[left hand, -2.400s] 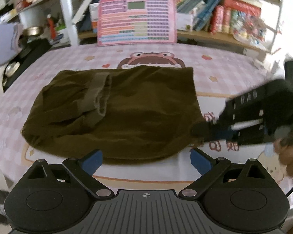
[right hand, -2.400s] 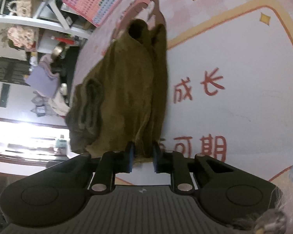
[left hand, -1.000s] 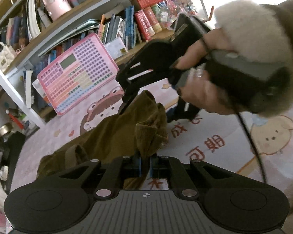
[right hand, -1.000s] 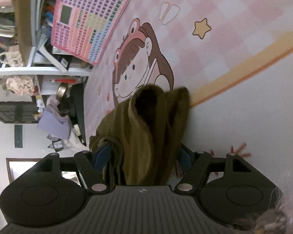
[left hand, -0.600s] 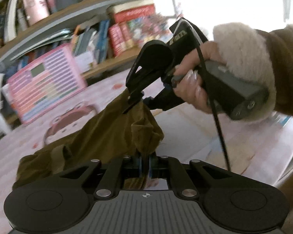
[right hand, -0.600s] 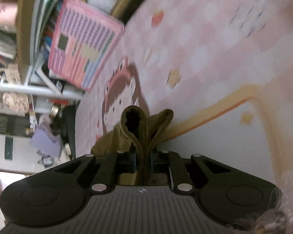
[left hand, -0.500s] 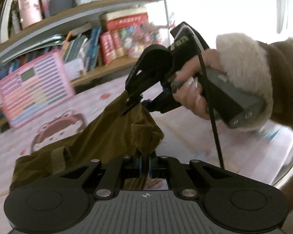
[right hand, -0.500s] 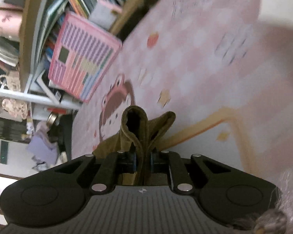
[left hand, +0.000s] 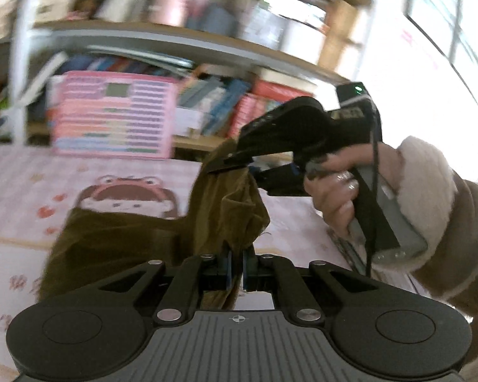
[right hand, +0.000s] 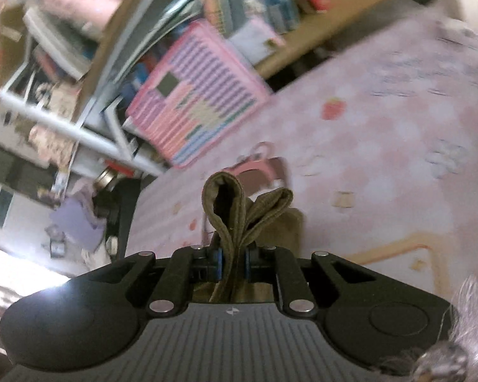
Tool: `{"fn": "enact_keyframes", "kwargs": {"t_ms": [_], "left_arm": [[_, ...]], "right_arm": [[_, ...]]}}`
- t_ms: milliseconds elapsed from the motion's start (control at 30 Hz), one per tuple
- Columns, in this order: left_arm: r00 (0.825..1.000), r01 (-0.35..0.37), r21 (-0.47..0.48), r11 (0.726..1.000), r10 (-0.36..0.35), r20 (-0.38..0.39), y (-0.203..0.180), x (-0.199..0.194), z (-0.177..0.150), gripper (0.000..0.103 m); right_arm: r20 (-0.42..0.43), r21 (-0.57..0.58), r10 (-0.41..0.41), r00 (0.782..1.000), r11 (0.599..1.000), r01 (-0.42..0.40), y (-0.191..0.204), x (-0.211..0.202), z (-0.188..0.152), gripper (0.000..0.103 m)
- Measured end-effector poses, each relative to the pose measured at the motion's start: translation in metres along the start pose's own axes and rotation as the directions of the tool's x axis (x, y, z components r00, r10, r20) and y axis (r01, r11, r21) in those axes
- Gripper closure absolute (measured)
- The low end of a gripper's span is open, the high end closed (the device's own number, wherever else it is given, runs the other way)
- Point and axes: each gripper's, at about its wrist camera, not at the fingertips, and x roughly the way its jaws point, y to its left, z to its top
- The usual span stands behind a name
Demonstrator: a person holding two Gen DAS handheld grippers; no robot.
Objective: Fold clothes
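With both tools clamped on it, the olive-brown garment [left hand: 162, 235] is mid-fold: left tool [left hand: 235, 269] has its jaws pinched shut on a bunch of cloth at the near edge, right tool [right hand: 232, 265] likewise shut on a doubled hem that loops up past its tips. In left-wrist view the right tool [left hand: 239, 167] holds its corner high above the bench [left hand: 22, 191]; the rest of the garment trails down & lies on the pink cartoon cover. So: edge gripped and lifted, not laid over yet. Judging by that, what's left is to carry the raised edge across, set it down, smooth, maybe fold again.

Vs 2.4 s ago: garment lay flat & spread out, left tool was open and off the cloth; now it's gripping, right side hoisted. Vs 0.5 s ago: same grips, views swung, heavy blur.
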Motion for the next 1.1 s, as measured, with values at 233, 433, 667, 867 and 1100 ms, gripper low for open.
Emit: {"fn": "enact_keyframes", "kwargs": {"t_ms": [233,433,667,867,1100], "left_arm": [[0.999,-0.052,-0.148,0.988,0.054,0.007,0.059,-0.018,-0.005,0.098],[0.995,-0.083,-0.184,0.979,0.071,-0.073,0.114,-0.023,-0.012,0.089],[0.991,-0.077,-0.183,0.98,0.054,-0.124,0.173,-0.038,-0.017,0.052],[0.992,0.064,-0.295,0.953,-0.092,-0.081,0.209,-0.03,-0.001,0.036],[0.969,0.175,-0.416,0.893,-0.23,-0.087,0.219,0.01,0.011,0.032]], "right_arm": [[-0.047,-0.104,-0.046,0.998,0.994,0.041,0.057,0.056,-0.019,0.09],[-0.07,-0.152,-0.092,0.993,0.985,0.081,0.095,0.102,-0.038,0.064],[0.032,-0.124,-0.043,0.999,0.991,0.047,0.117,0.102,-0.053,0.05],[0.18,-0.151,-0.184,0.966,0.966,0.212,0.104,0.065,-0.081,0.042],[0.231,-0.188,-0.357,0.905,0.896,0.401,0.073,0.029,-0.147,0.03]]}}
